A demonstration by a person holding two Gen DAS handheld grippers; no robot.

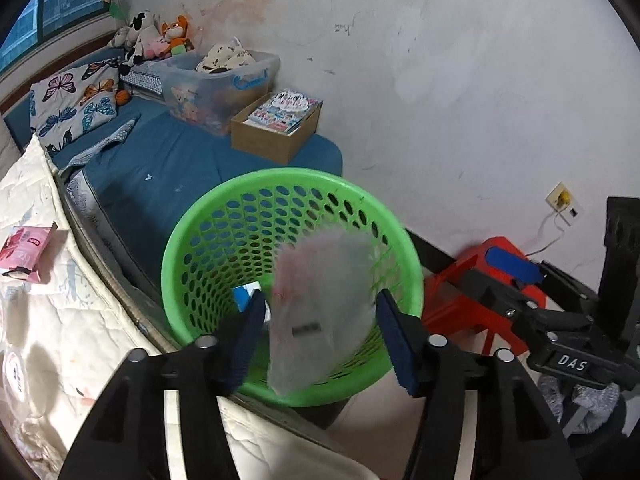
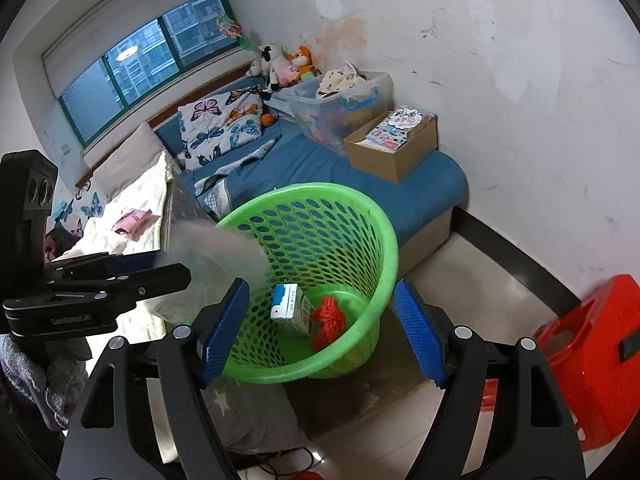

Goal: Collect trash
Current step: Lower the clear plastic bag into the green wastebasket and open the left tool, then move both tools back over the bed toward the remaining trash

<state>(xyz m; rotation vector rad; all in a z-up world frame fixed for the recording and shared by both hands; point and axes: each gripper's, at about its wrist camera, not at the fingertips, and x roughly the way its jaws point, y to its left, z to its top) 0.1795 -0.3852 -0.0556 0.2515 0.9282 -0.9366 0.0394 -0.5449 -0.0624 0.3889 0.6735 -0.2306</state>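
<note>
Left wrist view: blurred translucent plastic bag (image 1: 320, 312) over perforated green basket (image 1: 224, 216)

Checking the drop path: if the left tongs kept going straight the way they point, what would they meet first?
Probably the blurred clear plastic bag between the open left tongs, loose over the green basket. Past it lies the basket's inside; depth is unclear.

Green basket (image 2: 320, 216) – round holes; red stool (image 2: 592, 360); butterfly-print pillow (image 2: 218, 128).
</note>
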